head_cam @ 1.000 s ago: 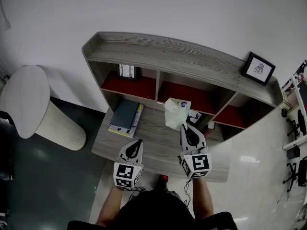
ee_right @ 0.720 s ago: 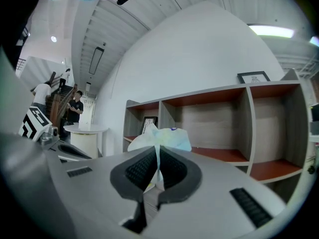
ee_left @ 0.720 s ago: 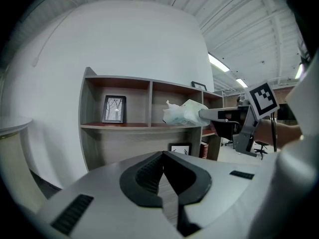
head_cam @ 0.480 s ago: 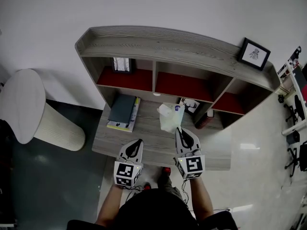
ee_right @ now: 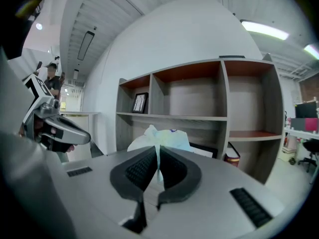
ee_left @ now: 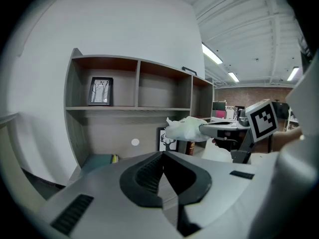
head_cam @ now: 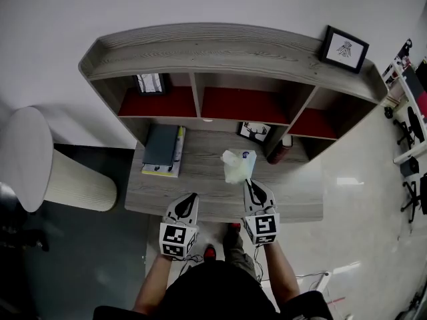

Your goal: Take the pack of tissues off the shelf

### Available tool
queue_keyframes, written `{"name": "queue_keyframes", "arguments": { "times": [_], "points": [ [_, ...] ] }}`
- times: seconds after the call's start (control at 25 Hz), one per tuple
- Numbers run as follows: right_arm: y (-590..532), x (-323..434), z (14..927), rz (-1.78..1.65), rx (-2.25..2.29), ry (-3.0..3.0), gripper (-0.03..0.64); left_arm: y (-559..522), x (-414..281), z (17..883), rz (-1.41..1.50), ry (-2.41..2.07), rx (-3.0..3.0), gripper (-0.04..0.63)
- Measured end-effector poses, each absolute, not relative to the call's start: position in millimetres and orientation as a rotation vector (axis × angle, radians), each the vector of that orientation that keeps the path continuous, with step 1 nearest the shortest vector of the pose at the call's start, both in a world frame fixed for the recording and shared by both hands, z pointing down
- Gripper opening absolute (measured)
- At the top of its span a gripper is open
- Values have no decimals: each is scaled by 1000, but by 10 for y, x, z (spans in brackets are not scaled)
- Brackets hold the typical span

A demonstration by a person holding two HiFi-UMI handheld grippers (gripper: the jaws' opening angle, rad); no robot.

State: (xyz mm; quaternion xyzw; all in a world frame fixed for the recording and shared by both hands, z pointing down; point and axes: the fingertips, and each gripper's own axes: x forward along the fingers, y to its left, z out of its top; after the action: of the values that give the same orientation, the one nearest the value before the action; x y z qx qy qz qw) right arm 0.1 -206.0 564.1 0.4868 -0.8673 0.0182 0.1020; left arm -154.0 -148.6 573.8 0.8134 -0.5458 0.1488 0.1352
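Note:
The pack of tissues, pale green-white in crinkly plastic, hangs over the wooden desk in front of the shelf unit. My right gripper is shut on its near edge; in the right gripper view the wrapper is pinched between the black pads. My left gripper sits to the left over the desk's front edge, shut, with nothing in it. The left gripper view shows the pack held up at the right, ahead of the closed left jaws.
Books lie at the desk's left. A deer picture and a red can stand at the back. A small frame is in the left compartment, another frame on top. A round white stool stands left.
The right gripper has come down and back toward me with the tissue pack, away from the shelf compartments. The left gripper has sunk a little too.

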Motion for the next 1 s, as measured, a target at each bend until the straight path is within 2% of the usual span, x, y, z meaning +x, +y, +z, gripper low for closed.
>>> {"name": "queue_keyframes", "arguments": {
  "times": [0.44,1.0],
  "points": [
    [-2053,379,6777,231,1442,-2399,29,-1405,-1284,6040,510,-1503,2322,8],
    [-2057,718,7496,360,1457,-2298,29,-1363,-1109,6496,585,-1448,2221,8]
  ]
}}
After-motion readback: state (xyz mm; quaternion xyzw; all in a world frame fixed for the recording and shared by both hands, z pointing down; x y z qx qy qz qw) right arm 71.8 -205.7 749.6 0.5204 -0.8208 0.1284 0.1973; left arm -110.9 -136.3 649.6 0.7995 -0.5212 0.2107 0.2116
